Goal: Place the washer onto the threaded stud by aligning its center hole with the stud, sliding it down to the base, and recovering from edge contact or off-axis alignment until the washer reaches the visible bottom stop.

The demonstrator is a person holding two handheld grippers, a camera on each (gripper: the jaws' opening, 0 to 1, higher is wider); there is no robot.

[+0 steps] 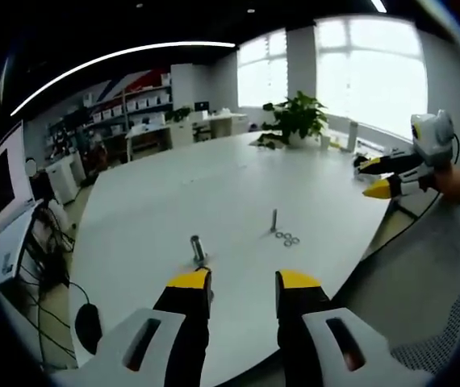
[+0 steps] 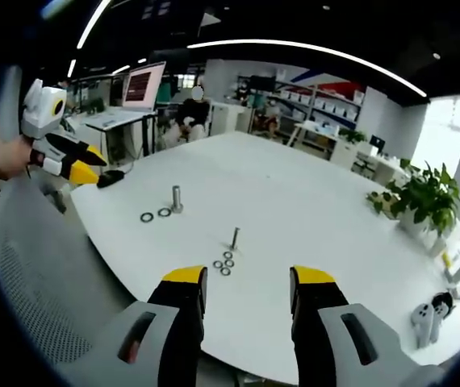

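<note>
Left gripper view: washers (image 1: 287, 238) tiny, holes indistinct beside stud (image 1: 273, 219).

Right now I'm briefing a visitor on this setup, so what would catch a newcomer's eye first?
The wide white table dominates, with two upright metal threaded studs on it: a thicker one flanked by two dark washers, a thinner one beside a cluster of small washers. Both yellow-tipped tools hover open over the near edge, right tool and left tool.

Left tool (image 1: 244, 284) jaws apart, stud (image 1: 274, 220), washers (image 1: 287, 238), white table (image 1: 214, 185)
</note>
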